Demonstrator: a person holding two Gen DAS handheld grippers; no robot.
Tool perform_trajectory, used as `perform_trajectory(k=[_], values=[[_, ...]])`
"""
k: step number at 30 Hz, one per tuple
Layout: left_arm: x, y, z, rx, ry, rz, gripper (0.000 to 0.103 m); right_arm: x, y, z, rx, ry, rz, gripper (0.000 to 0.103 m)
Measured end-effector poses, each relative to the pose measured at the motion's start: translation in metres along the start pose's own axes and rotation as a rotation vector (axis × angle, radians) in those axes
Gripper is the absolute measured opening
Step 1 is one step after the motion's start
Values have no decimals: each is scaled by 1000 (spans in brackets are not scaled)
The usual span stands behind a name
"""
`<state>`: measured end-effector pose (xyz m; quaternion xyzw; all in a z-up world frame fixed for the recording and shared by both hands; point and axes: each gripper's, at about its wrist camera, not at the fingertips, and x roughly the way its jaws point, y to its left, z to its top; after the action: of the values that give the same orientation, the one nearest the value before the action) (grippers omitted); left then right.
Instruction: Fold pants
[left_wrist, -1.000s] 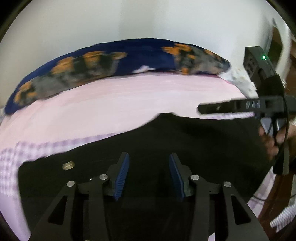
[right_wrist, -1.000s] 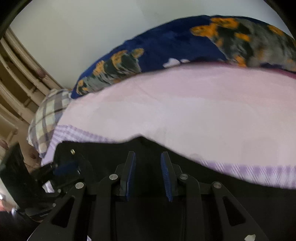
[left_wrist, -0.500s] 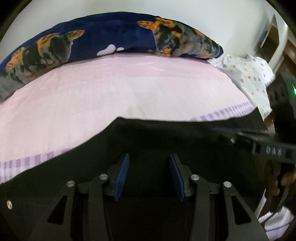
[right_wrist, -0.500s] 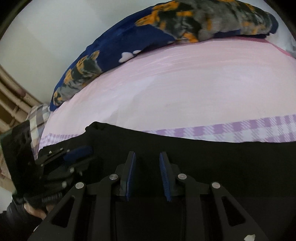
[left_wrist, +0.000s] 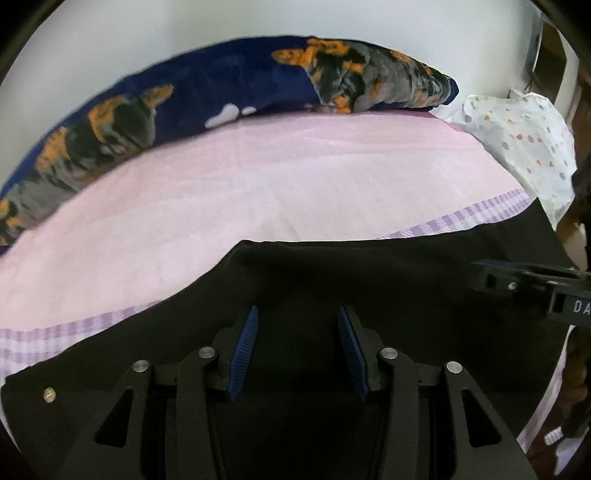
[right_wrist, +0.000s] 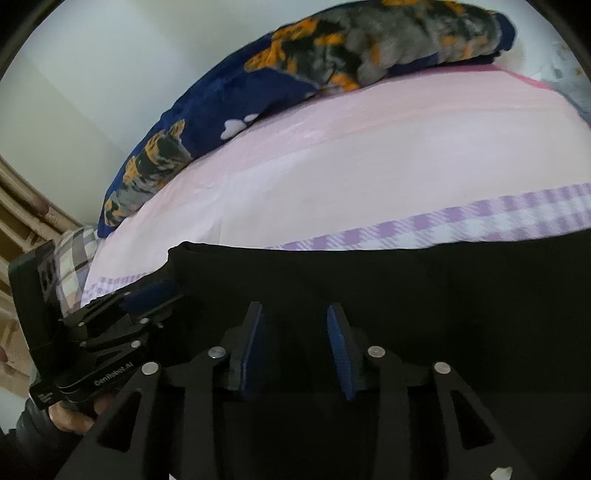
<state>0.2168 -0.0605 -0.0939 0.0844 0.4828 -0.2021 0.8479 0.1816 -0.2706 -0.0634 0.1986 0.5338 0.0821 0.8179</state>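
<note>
Black pants (left_wrist: 369, 277) lie spread on the pink bed sheet (left_wrist: 295, 177), their far edge folded into a rounded corner. A metal button (left_wrist: 49, 394) shows at their near left. My left gripper (left_wrist: 298, 310) hovers over the black cloth, blue pads well apart, nothing pinched. In the right wrist view it (right_wrist: 147, 295) sits at the pants' left corner. My right gripper (right_wrist: 294, 306) is over the pants (right_wrist: 406, 280) too; its jaws are opening, with only flat cloth below the gap. Its finger (left_wrist: 517, 280) pokes in from the right in the left wrist view.
A navy blanket with orange and grey patches (left_wrist: 240, 85) runs along the far side of the bed against a white wall. White dotted bedding (left_wrist: 517, 140) lies at the far right, a plaid cloth (right_wrist: 74, 251) at the far left. A hand (right_wrist: 70, 417) grips the left tool.
The lifted, blurred pants edge has come down flat on the sheet. Both grippers have shifted across the cloth. The right gripper's pads stand slightly wider apart than half a second ago.
</note>
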Motion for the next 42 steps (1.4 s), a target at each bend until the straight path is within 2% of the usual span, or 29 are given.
perform_trajectory(k=[7, 9, 17, 22, 26, 31, 37, 42], values=[[-27, -20, -22, 31, 6, 109, 49, -43, -24, -30, 50, -39, -81, 39], [-35, -27, -31, 42, 14, 110, 51, -57, -33, -40, 67, -48, -108, 42], [-49, -54, -68, 74, 33, 93, 54, -106, -88, -85, 169, -96, -231, 42], [-47, -59, -88, 65, 71, 95, 54, -136, -122, -111, 236, -135, -281, 40], [-46, -56, -97, 23, 99, 79, 54, -157, -142, -127, 290, -157, -323, 44], [-48, -53, -101, -18, 109, 68, 55, -178, -170, -143, 395, -204, -314, 45], [-51, -49, -105, -35, 108, 75, 57, -191, -203, -141, 522, -269, -265, 50], [-67, -49, -97, -43, 34, 52, 57, -200, -227, -142, 598, -316, -253, 51]])
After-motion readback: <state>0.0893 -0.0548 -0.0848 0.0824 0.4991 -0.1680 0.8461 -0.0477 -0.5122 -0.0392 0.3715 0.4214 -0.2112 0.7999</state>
